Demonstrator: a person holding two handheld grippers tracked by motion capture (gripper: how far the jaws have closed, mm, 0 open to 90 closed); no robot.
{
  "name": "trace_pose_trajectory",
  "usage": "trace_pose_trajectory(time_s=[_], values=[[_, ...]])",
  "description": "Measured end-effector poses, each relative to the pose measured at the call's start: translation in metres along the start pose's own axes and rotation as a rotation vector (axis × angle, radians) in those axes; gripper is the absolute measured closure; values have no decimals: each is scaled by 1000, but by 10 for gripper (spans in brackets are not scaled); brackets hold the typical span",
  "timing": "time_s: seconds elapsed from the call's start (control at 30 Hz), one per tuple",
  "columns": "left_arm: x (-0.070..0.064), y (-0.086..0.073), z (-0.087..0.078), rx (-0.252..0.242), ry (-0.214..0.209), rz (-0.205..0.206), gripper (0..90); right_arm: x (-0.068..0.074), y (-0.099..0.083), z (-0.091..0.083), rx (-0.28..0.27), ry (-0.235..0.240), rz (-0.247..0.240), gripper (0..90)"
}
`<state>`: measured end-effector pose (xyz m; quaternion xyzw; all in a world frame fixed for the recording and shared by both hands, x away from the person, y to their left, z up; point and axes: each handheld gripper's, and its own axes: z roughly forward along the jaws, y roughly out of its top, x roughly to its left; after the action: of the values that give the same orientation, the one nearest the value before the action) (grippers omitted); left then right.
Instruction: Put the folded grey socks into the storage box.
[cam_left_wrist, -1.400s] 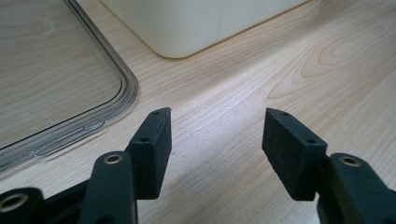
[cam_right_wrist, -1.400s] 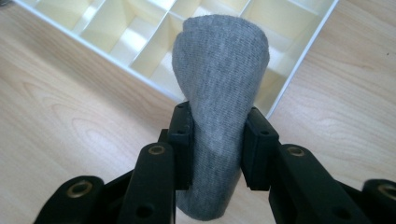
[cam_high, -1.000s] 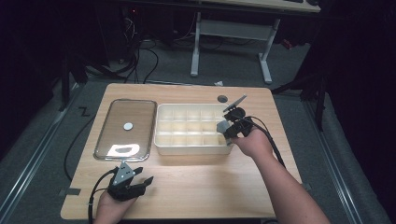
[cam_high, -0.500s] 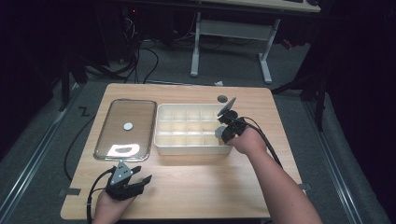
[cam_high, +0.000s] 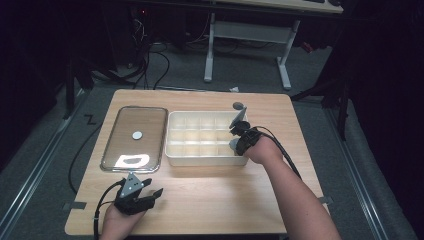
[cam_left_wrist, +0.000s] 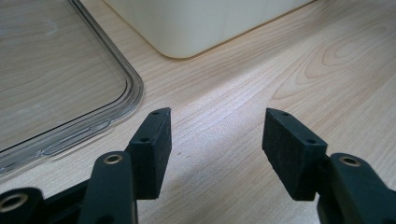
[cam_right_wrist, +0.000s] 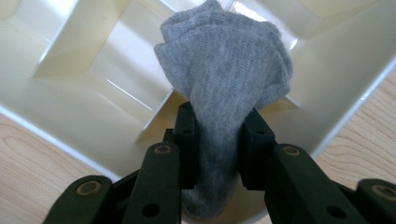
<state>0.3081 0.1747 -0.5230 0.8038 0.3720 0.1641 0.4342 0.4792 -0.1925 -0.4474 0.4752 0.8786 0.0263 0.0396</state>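
Observation:
My right gripper (cam_high: 237, 141) is shut on a bunched grey sock (cam_right_wrist: 224, 70), and its jaws pinch the sock's lower part. The sock (cam_high: 233, 145) hangs over the near right compartment of a cream divided box (cam_high: 200, 152) in the middle of the table. In the right gripper view the box's dividers (cam_right_wrist: 93, 93) lie just beneath the sock. My left gripper (cam_high: 150, 194) rests open on the bare wood near the table's front left. Nothing sits between its pads (cam_left_wrist: 154, 144).
A clear plastic lid (cam_high: 135, 137) with a small round label lies flat to the left of the box, and its rim (cam_left_wrist: 116, 107) is just ahead of my left gripper. A small grey round thing (cam_high: 238, 106) lies on the table beyond the box. A desk frame stands behind the table.
My right gripper has shifted a little to the left and lower with the sock, over the box's near right corner. The left gripper has stayed put.

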Motion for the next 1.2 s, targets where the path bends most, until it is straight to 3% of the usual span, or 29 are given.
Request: trace_pose_trajectory(time_s=[0.07,0.1,0.17,0.43,1.0,1.03,1.07,1.2], values=[[0,0,0,0,-1,0,431,-1,1,2,2,2,-14,736],[0,0,0,0,-1,-1,431,1,0,3,11,5,18,737],[0,0,0,-1,0,-1,431,0,1,6,7,4,-6,737],[1,0,0,5,-2,-1,431,1,-1,14,9,-2,4,737],[-1,0,1,7,-7,0,431,1,-3,17,-4,-5,-6,732],[-1,0,1,6,-6,0,431,2,-3,17,0,-2,9,730],[-1,0,2,6,-6,-1,431,0,-3,17,-5,-2,-19,727],[0,0,1,5,-6,-1,431,-1,-2,15,3,2,-8,705]])
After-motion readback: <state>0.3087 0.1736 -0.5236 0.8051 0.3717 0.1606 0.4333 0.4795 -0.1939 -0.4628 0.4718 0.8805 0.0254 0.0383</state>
